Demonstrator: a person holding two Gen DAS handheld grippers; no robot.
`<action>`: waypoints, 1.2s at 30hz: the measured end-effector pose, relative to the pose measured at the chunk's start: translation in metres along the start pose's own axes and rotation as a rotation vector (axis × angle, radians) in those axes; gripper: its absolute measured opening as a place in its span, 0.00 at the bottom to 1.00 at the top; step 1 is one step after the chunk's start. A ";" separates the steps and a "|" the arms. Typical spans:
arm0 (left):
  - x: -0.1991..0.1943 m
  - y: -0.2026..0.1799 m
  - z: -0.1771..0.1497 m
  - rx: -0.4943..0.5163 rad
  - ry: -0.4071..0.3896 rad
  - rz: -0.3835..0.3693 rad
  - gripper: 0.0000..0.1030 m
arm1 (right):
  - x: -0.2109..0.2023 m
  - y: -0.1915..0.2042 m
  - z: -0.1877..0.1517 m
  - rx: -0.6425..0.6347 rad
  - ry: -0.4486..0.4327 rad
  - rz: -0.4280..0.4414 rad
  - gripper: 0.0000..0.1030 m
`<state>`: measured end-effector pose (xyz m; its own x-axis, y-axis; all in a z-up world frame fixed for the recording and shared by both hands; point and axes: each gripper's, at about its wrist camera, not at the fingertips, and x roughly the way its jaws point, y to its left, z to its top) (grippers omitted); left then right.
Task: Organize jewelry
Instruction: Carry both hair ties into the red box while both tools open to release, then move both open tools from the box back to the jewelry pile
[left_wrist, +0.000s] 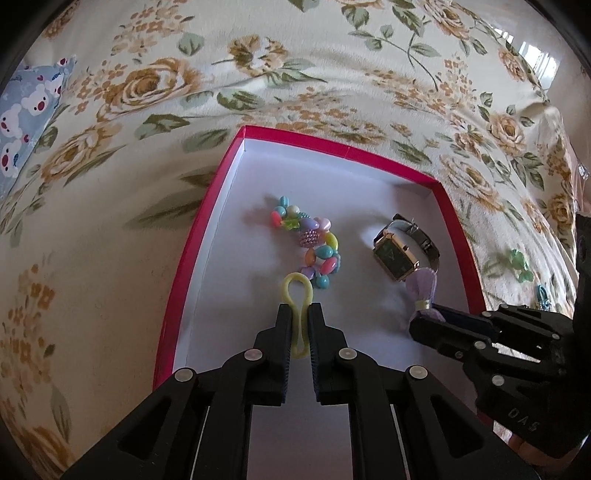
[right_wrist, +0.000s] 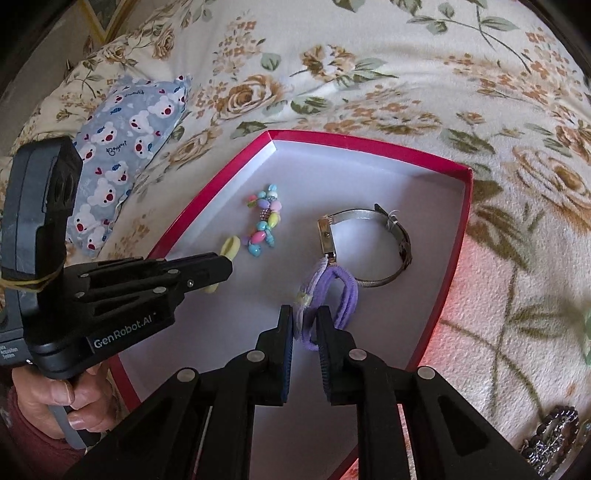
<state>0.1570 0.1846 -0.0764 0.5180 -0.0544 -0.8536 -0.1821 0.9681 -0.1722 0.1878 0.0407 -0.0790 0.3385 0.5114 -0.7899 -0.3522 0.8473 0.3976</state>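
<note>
Hair ties first: pale yellow elastic loop (left_wrist: 297, 295) pinched between left tongs (left_wrist: 298, 314); purple fuzzy hair tie (right_wrist: 341, 291) pinched between right tongs (right_wrist: 305, 317). Both inside shallow red-rimmed cardboard box (left_wrist: 207, 206) with white floor. Pastel plastic-bead bracelet (left_wrist: 314, 243) at 12 o'clock of the yellow loop; rectangular dark-dial wristwatch with metal band (left_wrist: 393, 254) touching the purple tie. Box sits on floral bedspread (left_wrist: 147, 85).
</note>
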 end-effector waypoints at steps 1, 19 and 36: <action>0.000 0.000 0.000 -0.001 -0.001 -0.001 0.10 | 0.000 0.000 0.000 0.001 -0.001 0.000 0.15; -0.027 0.004 -0.009 -0.037 -0.052 0.012 0.36 | -0.021 -0.002 -0.002 0.018 -0.048 0.024 0.34; -0.077 -0.012 -0.049 -0.071 -0.106 -0.040 0.65 | -0.099 -0.030 -0.041 0.110 -0.201 -0.007 0.63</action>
<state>0.0786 0.1651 -0.0321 0.6106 -0.0629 -0.7894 -0.2164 0.9457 -0.2427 0.1287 -0.0416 -0.0319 0.5118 0.5146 -0.6879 -0.2556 0.8557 0.4500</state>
